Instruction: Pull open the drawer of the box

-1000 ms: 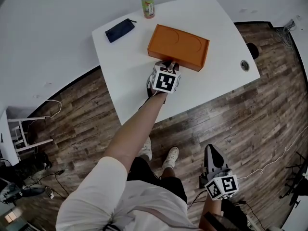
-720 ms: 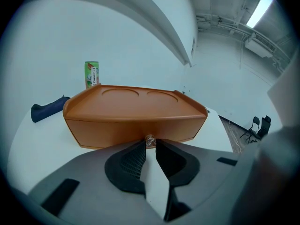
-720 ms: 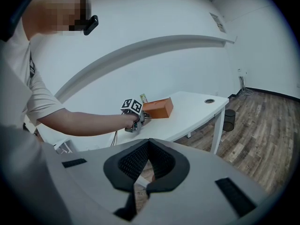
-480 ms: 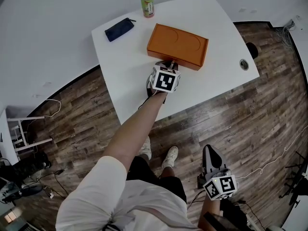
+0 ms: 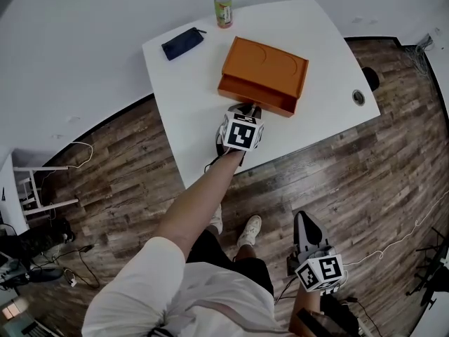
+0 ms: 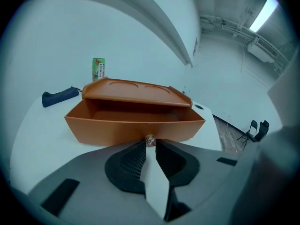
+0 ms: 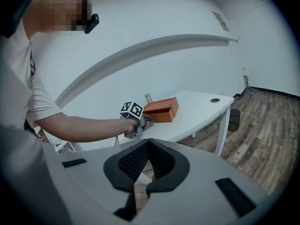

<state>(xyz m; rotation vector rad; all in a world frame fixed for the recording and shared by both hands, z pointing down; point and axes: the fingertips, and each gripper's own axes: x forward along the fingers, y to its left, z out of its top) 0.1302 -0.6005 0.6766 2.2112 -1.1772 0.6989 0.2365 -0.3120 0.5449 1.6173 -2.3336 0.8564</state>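
An orange box (image 5: 266, 63) lies on the white table (image 5: 184, 90). Its drawer (image 5: 254, 98) stands partly pulled out toward me, and its inside (image 6: 136, 115) looks empty. My left gripper (image 5: 245, 111) is at the drawer's front. Its jaws have just been closing and now pinch the small knob (image 6: 150, 139) at the middle of the front panel (image 6: 108, 132). Down by my side over the floor, my right gripper (image 5: 306, 225) is shut with nothing in it. From there it sees the box (image 7: 161, 110) and the left gripper (image 7: 144, 121) far off.
A green can (image 5: 223, 10) stands at the table's far edge, with a dark pouch (image 5: 182, 43) to its left. A cable grommet (image 5: 358, 97) sits at the table's right corner. A dark round object (image 5: 370, 78) stands on the wooden floor beyond it. My feet are below the near edge.
The drawer, flush with the box before, has slid out toward me as my left gripper drew back with the knob. The right gripper has stayed in place.
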